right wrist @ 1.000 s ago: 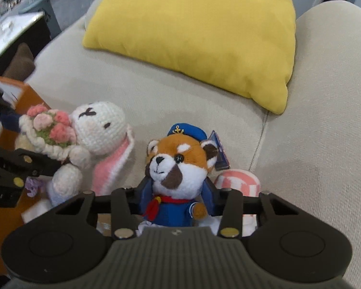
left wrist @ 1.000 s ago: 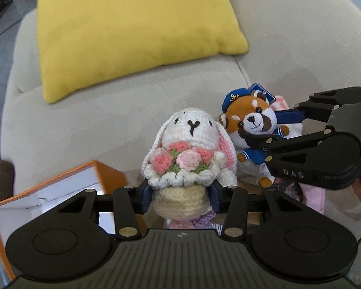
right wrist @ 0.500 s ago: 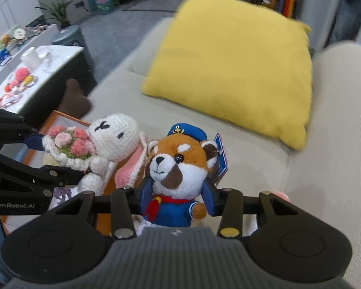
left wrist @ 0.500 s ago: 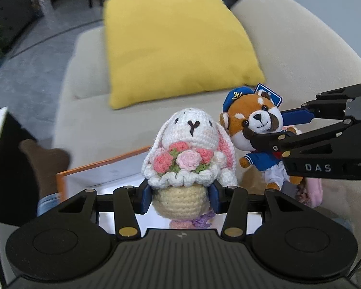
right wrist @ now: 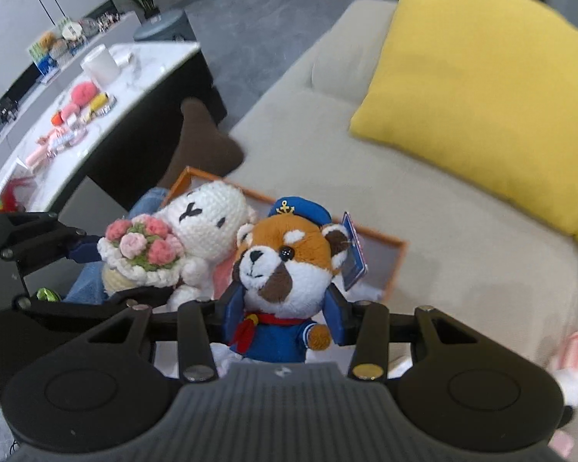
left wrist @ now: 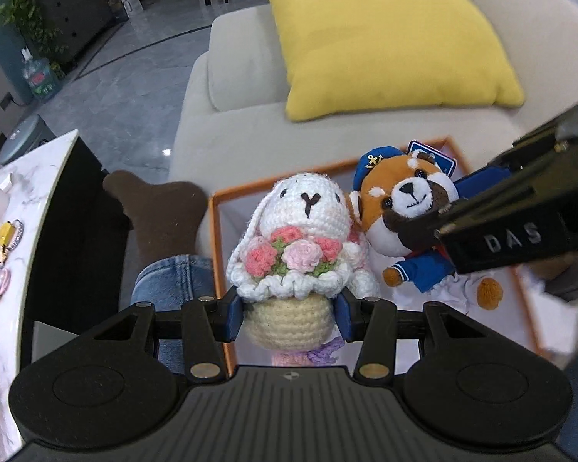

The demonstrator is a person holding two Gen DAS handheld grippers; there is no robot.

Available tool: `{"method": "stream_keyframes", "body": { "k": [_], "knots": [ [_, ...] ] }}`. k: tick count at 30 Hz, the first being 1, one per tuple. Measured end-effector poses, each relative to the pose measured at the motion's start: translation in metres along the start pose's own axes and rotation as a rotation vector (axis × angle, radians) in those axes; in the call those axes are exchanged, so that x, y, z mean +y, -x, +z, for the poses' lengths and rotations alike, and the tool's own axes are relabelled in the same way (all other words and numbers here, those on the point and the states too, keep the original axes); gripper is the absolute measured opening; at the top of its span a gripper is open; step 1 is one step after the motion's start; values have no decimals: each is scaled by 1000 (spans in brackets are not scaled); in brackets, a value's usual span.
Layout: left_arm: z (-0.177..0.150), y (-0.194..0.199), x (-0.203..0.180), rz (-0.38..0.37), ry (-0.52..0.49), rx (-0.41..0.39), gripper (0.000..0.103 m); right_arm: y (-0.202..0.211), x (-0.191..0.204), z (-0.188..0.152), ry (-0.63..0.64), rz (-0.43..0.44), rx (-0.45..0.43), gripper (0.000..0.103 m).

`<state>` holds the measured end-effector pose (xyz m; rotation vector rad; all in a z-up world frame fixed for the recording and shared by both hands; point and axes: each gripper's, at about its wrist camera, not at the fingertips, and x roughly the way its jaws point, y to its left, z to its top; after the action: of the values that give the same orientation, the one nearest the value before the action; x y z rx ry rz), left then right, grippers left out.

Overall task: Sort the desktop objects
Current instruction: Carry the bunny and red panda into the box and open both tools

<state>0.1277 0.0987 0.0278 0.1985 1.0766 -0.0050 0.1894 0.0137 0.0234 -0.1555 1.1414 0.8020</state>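
My left gripper (left wrist: 289, 317) is shut on a white crochet bunny (left wrist: 302, 211) with a pink flower bouquet, gripping its cream base. My right gripper (right wrist: 283, 317) is shut on a red panda plush (right wrist: 285, 258) in a blue sailor suit and cap. Both toys are held side by side, touching, above an orange-rimmed box (left wrist: 215, 231) with a white inside. The bunny also shows in the right wrist view (right wrist: 208, 219), the panda in the left wrist view (left wrist: 408, 200). The box rim shows in the right wrist view (right wrist: 399, 248).
A beige sofa (right wrist: 424, 208) with a yellow cushion (right wrist: 493, 84) lies behind. A marble table (right wrist: 108, 92) with several small toys stands at the left. A person's jeans leg (left wrist: 169, 281) and brown sock (left wrist: 162, 208) are beside the box. A pink striped toy (right wrist: 574, 354) lies on the sofa.
Both grippers have pulled back and up from the sofa with their toys. The orange box now sits directly below the toys, and the table has come into view.
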Motion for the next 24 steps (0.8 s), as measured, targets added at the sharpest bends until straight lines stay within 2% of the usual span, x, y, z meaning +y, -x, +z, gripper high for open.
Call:
{"method": "stream_keyframes", "body": {
  "k": [6, 11, 17, 18, 20, 24],
  "knots": [
    [-13, -34, -17, 87, -86, -3, 53, -51, 4, 5, -66, -15, 65, 46],
    [-16, -51, -31, 156, -142, -27, 54, -67, 1, 4, -93, -32, 93, 46],
    [-23, -70, -36, 156, -156, -17, 54, -80, -3, 0, -134, -33, 125, 46],
    [-24, -73, -36, 151, -159, -16, 54, -84, -4, 0, -144, -25, 134, 39],
    [-26, -77, -37, 152, -159, -13, 55, -91, -5, -2, -167, -1, 153, 38],
    [-26, -81, -40, 156, -174, -1, 55, -93, 2, -1, -142, -24, 137, 38]
  ]
}}
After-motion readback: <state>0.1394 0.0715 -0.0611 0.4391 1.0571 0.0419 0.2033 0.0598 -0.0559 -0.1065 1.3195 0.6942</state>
